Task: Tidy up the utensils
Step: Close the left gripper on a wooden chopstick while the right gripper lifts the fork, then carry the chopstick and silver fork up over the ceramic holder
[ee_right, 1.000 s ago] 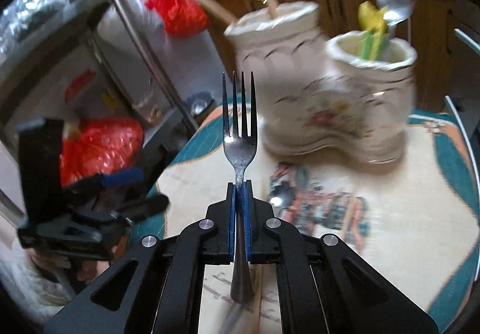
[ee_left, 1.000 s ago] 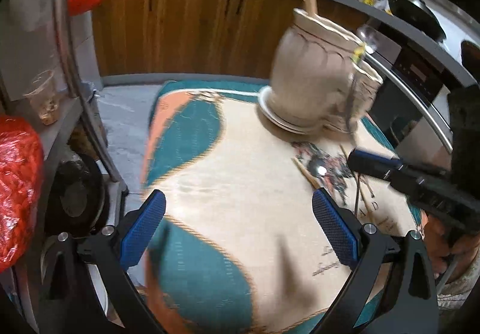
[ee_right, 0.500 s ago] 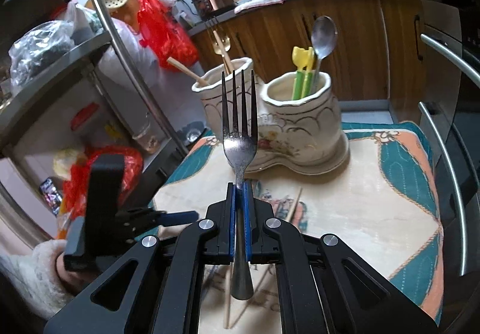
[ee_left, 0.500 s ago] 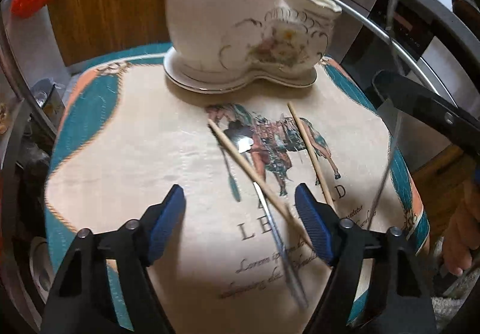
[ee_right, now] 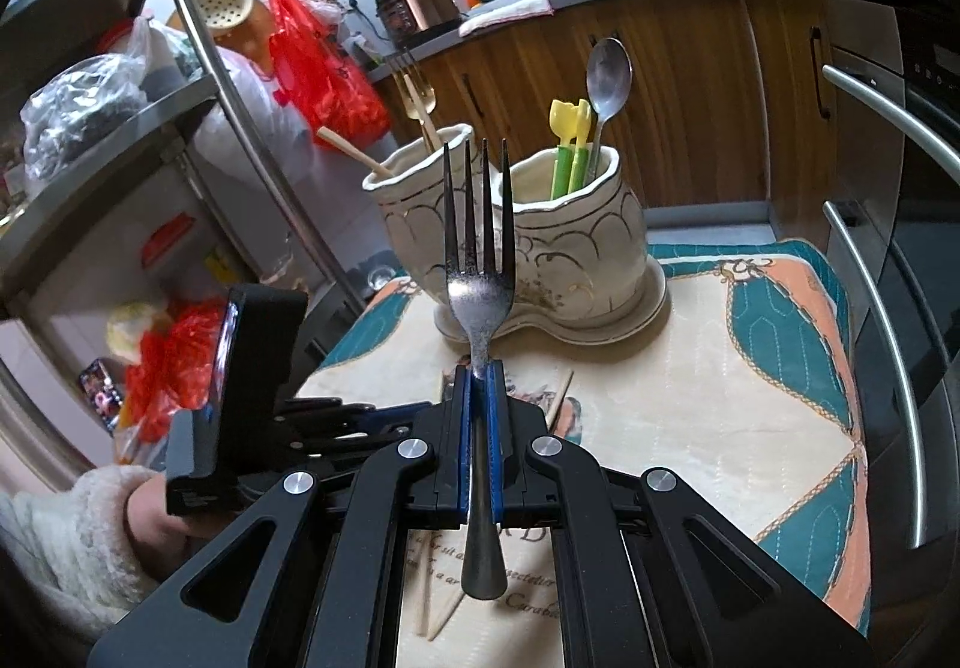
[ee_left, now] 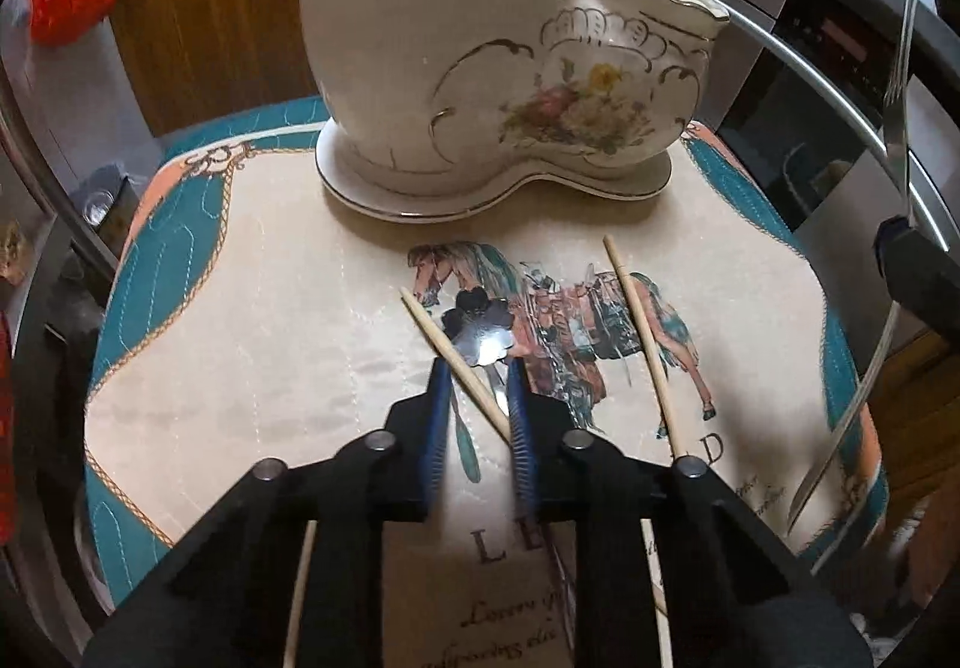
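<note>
A cream two-pot ceramic utensil holder stands at the far end of a printed mat. My right gripper is shut on a steel fork, held upright above the mat; the fork shows at the right edge of the left wrist view. My left gripper is low on the mat, its jaws narrowed around a flower-headed metal spoon and a wooden chopstick lying across it. A second chopstick lies to the right.
The holder's pots hold a metal spoon, yellow-green plastic utensils, a gold fork and a chopstick. A metal shelf rack with bags stands left. Oven handles run along the right.
My left gripper has dropped to the mat and closed in from wide open around the spoon and chopstick. My right gripper has drawn back from the holder with the fork.
</note>
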`<state>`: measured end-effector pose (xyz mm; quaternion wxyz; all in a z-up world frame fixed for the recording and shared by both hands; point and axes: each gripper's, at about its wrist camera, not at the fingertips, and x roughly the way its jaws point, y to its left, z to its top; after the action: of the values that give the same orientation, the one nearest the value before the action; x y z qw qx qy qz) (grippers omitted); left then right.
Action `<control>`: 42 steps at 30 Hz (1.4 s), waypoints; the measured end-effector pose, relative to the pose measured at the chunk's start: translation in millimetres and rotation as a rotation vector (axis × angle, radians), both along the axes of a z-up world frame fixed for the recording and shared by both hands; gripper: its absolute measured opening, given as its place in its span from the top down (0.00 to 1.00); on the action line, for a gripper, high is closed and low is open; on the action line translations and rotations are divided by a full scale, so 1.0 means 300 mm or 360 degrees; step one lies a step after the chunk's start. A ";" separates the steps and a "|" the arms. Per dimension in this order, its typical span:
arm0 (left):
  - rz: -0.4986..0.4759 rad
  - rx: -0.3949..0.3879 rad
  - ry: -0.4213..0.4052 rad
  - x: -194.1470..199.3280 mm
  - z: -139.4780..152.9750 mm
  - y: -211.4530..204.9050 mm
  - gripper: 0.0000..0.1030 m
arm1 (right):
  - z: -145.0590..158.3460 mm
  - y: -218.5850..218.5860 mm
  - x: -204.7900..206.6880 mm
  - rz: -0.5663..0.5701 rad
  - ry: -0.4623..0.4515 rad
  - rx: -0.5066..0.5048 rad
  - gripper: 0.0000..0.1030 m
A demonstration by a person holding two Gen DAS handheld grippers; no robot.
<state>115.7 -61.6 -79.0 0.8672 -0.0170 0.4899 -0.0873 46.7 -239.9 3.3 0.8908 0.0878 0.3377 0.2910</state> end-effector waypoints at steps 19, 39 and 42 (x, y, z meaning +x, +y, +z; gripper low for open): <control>-0.0067 -0.0246 -0.0227 -0.087 0.162 0.083 0.95 | 0.056 0.006 0.005 -0.0034 -0.0071 0.0003 0.94; 0.0081 -0.0244 -0.1228 0.113 0.766 0.088 0.95 | 0.330 0.031 0.282 -0.0347 -0.0559 0.0031 0.94; 0.0166 -0.0203 -0.1343 0.147 0.770 0.069 0.95 | 0.317 0.044 0.327 -0.0403 -0.0631 0.0001 0.94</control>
<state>159.8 -40.8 152.0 0.9921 -0.0581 0.0843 -0.0728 144.8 -226.7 98.4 0.9691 0.0707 0.1423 0.1886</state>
